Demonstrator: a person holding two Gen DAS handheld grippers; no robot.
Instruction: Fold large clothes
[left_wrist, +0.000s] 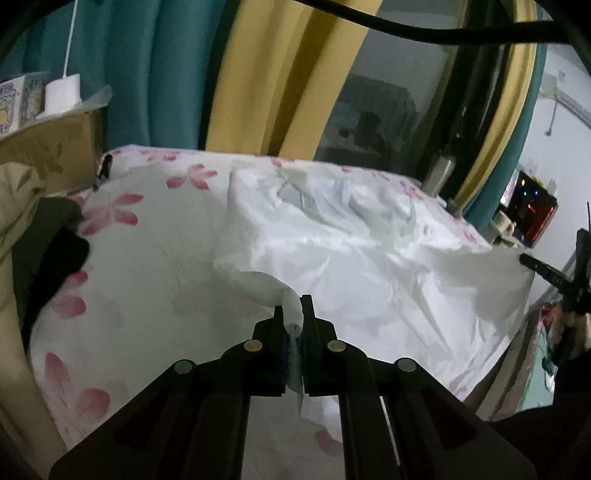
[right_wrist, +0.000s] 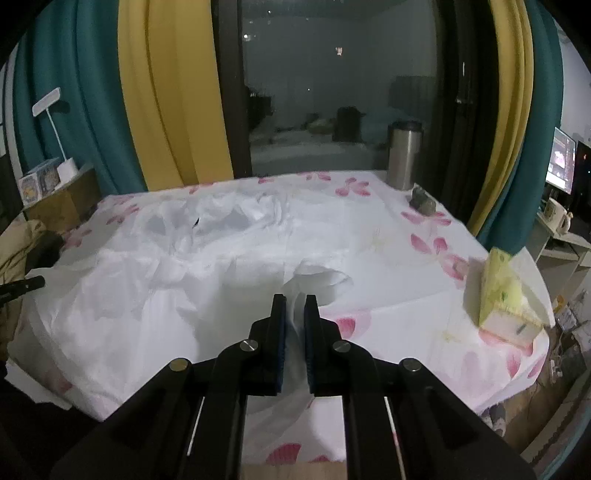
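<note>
Left gripper (left_wrist: 294, 306) nearly closed – clamped on a bunched edge of the white garment (left_wrist: 332, 240), cloth pulled up between the pads. Right gripper (right_wrist: 295, 306) likewise pinching the garment's near edge. Garment spread crumpled over the floral-print table cover (right_wrist: 424, 229). Yellow tissue pack (right_wrist: 502, 291) at right – print unreadable.

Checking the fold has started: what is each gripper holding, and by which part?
Both are shut on the white garment. The left gripper pinches a bunched bit of its near edge; the right gripper pinches the near edge by a rounded opening.
</note>
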